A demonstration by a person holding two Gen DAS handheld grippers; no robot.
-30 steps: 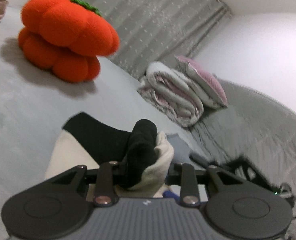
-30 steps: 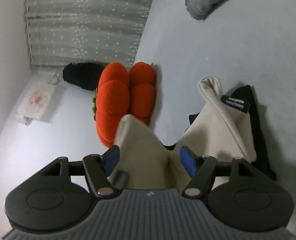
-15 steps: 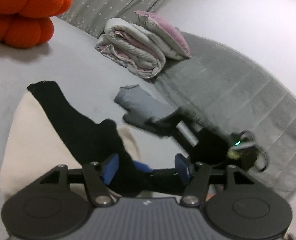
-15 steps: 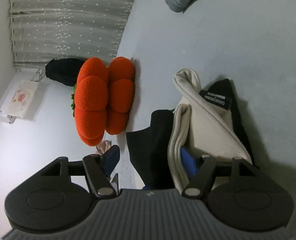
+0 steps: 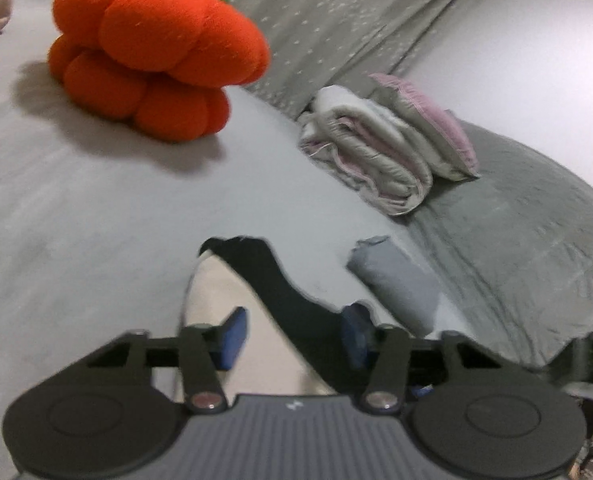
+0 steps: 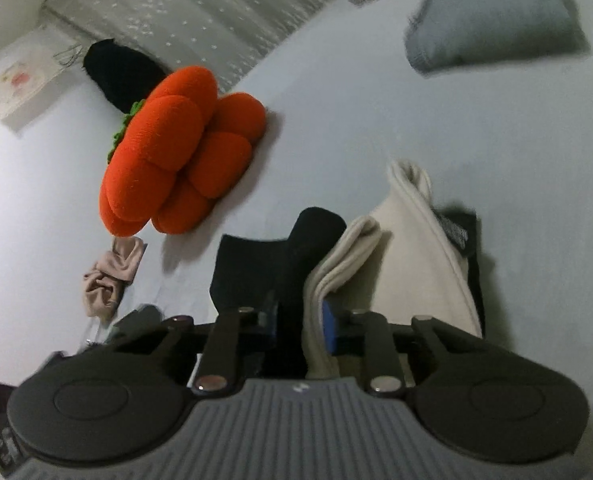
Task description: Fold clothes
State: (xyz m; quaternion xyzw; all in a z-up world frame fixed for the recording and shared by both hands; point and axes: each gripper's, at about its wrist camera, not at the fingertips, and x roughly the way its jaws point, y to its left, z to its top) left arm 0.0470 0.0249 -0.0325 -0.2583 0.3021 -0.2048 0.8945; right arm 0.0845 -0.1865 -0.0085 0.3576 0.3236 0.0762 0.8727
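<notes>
cream-and-black fleece garment: soft, light, floppy | grip bunched edges | left claw closing astride it, unpinched | right claw closing, pinching fold

The garment is cream with a black panel. The pumpkin cushion is bright orange with a green top. The bed sheet is pale grey. The curtain is grey with small white speckles. The folded cloth is blue-grey, the crumpled cloth dusty pink. The rolled quilt is white and pink.
</notes>
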